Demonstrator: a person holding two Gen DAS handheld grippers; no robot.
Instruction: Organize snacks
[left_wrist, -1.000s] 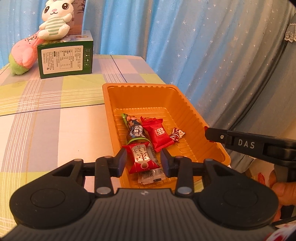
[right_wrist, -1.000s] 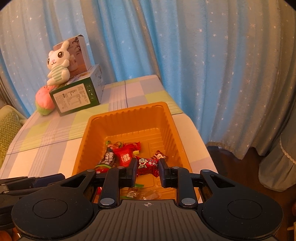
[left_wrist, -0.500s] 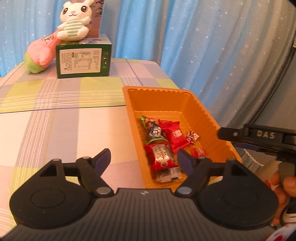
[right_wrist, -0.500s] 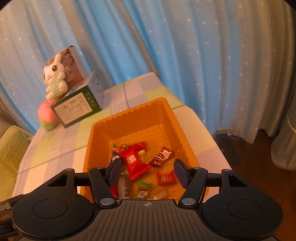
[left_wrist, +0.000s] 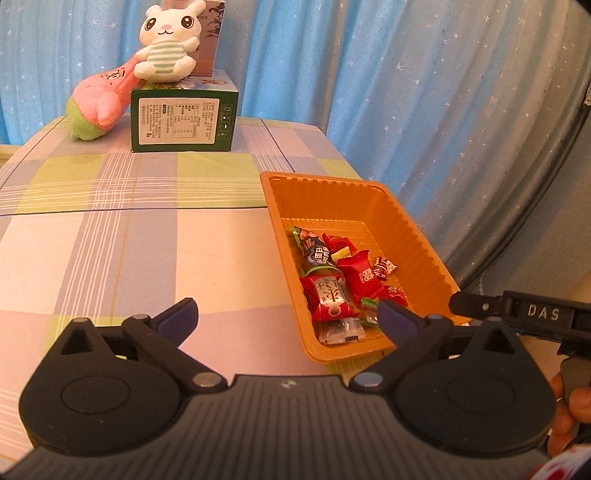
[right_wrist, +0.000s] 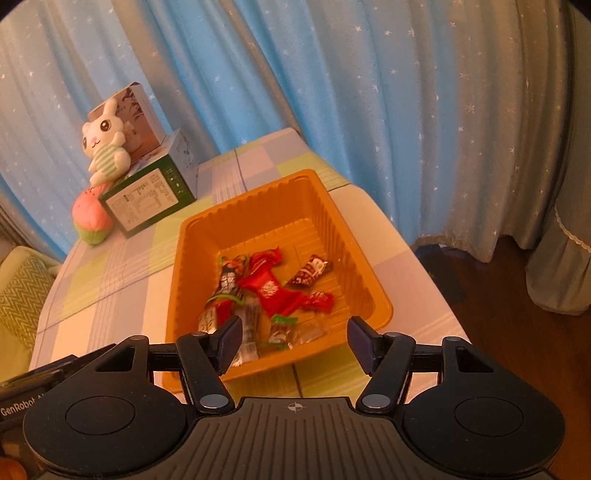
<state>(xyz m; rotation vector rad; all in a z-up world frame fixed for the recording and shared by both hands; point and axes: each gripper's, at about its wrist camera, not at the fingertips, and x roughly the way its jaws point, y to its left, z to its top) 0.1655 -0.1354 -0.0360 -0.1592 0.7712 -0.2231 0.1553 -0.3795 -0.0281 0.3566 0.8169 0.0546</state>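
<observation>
Just ahead of both grippers, wrapped snacks lie piled in orange tray on checked tablecloth. Left gripper jaws opening wide, nothing between. Right gripper parted, empty. Beyond, green box, plush rabbit.

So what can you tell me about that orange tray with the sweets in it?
The orange tray is a shallow rectangular tub that looks like thin moulded plastic, with ribbed sloping walls, a rolled rim and rounded corners. It sits flat and upright on the checked tablecloth, close to the table's edge by the blue curtain. Its far half is bare; the wrapped snacks, mostly red, lie loosely heaped in the near half. No gripper touches it.
</observation>
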